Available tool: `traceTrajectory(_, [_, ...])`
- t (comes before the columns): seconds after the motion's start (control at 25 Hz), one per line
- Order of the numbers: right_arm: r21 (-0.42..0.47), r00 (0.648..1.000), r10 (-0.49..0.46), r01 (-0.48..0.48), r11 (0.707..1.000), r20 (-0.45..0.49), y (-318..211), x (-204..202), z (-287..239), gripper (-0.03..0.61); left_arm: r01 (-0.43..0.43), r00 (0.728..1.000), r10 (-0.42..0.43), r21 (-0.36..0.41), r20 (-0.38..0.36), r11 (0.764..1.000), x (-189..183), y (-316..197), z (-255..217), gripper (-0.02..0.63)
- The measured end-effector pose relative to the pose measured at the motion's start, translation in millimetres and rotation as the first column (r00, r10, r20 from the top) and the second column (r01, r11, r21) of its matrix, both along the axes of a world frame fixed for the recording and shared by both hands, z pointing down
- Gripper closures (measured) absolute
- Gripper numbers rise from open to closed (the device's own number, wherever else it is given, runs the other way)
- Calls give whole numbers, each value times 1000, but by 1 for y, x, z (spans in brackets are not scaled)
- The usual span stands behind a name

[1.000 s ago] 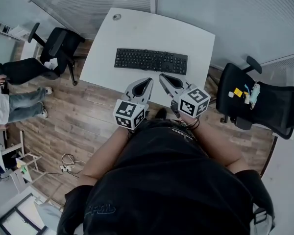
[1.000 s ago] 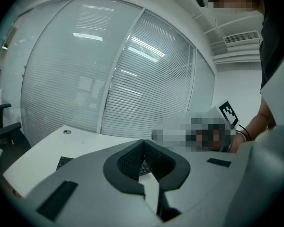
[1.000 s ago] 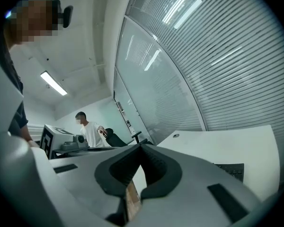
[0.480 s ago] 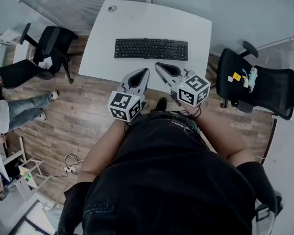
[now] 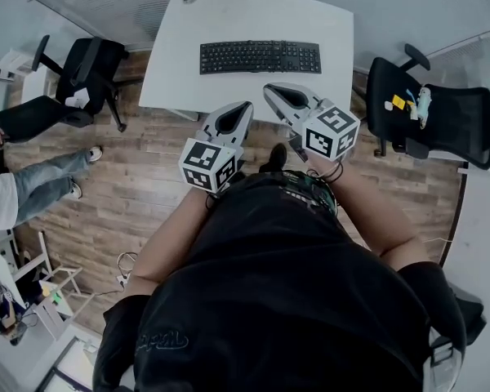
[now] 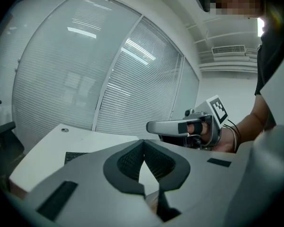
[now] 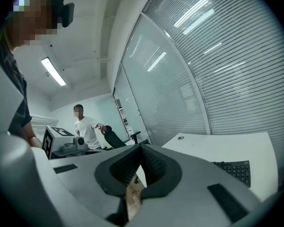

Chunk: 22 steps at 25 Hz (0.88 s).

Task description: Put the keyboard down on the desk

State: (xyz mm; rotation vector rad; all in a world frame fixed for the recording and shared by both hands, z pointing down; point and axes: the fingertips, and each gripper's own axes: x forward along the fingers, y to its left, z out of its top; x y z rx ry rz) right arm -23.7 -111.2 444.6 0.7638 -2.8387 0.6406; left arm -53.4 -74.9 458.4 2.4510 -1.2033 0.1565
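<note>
A black keyboard [image 5: 260, 57] lies flat on the white desk [image 5: 180, 72], square to its front edge. Neither gripper touches it. In the head view my left gripper [image 5: 244, 105] and right gripper [image 5: 269, 89] hover side by side at the desk's near edge, short of the keyboard, both shut and holding nothing. The left gripper view shows its jaws [image 6: 143, 143] pressed together, with a corner of the keyboard [image 6: 75, 156] and the right gripper [image 6: 180, 126] beyond. In the right gripper view the shut jaws [image 7: 141, 148] point past the keyboard's end [image 7: 234, 168].
Black office chairs stand left [image 5: 94, 72] and right [image 5: 437, 125] of the desk; the right one carries small items. A person in a white shirt [image 5: 0, 194] is at the left over the wooden floor [image 5: 147, 186]. Glass walls with blinds [image 6: 85, 70] back the desk.
Both shut grippers have drawn back from the keyboard toward my body, so the gap to it has widened. The keyboard stays where it lay on the desk.
</note>
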Motion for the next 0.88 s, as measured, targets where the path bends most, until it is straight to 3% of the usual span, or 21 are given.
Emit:
traceTrajectory(0.36, [6,999,37,-37,999,-1,46,-17,-6,557,-63,998,64,5,-11,998,-17,53,-1,598])
traceTrajectory(0.88, [16,997,76,-76,997,2,83,6,-12,557,-80,997,80,35,-8,996,-7,85,-11,598])
